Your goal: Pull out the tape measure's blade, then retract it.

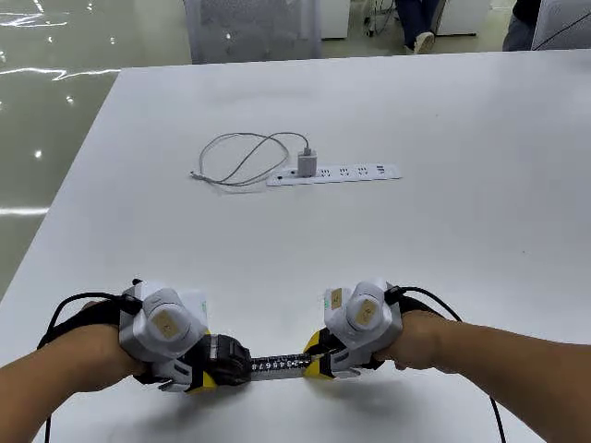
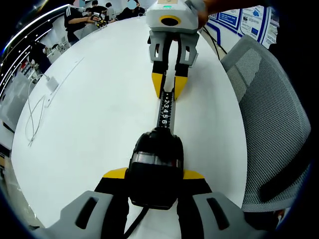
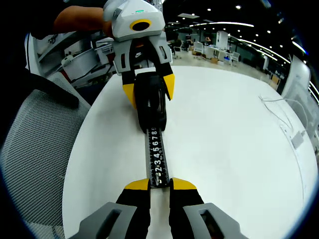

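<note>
A black tape measure case (image 1: 224, 359) sits near the table's front edge, clamped between the yellow-tipped fingers of my left gripper (image 1: 205, 367). In the left gripper view the case (image 2: 155, 169) fills the space between the jaws. A short length of dark blade (image 1: 281, 364) with white numbers runs from the case to my right gripper (image 1: 315, 359), which is shut on the blade's end. The right gripper view shows the blade (image 3: 156, 157) reaching from my fingertips (image 3: 139, 184) to the case (image 3: 150, 102).
A white power strip (image 1: 334, 173) with a white charger (image 1: 306, 163) and a looped grey cable (image 1: 242, 159) lies further back on the white table (image 1: 443, 231). A grey mesh chair (image 2: 271, 119) stands by the table's edge.
</note>
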`<state>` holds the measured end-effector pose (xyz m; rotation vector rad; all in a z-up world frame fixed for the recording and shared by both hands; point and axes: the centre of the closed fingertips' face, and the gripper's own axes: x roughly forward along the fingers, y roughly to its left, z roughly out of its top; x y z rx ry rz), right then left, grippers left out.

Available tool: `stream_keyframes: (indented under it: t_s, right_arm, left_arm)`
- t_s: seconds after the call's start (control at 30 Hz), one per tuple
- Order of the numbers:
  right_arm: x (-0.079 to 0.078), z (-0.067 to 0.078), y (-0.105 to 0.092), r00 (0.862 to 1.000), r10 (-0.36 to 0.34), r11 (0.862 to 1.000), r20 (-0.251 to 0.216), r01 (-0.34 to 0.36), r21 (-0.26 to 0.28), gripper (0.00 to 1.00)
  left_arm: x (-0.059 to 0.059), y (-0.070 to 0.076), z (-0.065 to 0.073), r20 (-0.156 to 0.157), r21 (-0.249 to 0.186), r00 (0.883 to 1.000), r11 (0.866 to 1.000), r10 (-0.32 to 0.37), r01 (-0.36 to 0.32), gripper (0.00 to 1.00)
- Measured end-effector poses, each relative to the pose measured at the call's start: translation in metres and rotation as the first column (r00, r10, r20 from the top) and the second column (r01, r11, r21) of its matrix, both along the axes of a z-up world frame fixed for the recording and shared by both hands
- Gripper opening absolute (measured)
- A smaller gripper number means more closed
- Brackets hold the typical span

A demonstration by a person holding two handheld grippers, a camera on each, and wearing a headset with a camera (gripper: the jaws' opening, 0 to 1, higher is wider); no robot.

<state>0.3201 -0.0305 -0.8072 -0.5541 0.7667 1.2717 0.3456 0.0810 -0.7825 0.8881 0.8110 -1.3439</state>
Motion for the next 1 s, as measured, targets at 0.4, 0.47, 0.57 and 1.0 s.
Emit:
stream_keyframes:
  t_s: [0.4, 0.47, 0.57, 1.0]
  right_arm:
    - [-0.001, 0.0, -0.007, 1.0, 0.003, 1.0, 0.002, -0.003, -0.008, 0.09]
    - [-0.001, 0.0, -0.008, 1.0, 0.005, 1.0, 0.003, -0.005, -0.01, 0.09]
    - [-0.001, 0.0, -0.009, 1.0, 0.002, 1.0, 0.004, -0.002, -0.008, 0.09]
    - [-0.003, 0.001, -0.012, 1.0, -0.007, 1.0, -0.009, 0.007, -0.003, 0.09]
  left_arm:
    - [0.0, 0.0, -0.001, -0.004, -0.007, 1.0, 1.0, -0.001, 0.001, 0.32]
    - [0.0, 0.0, 0.0, -0.004, -0.007, 1.0, 1.0, -0.001, 0.001, 0.32]
    - [0.0, 0.0, -0.001, -0.002, -0.007, 1.0, 1.0, 0.0, 0.0, 0.32]
    - [-0.001, 0.0, 0.0, -0.004, -0.008, 1.0, 1.0, 0.0, 0.0, 0.32]
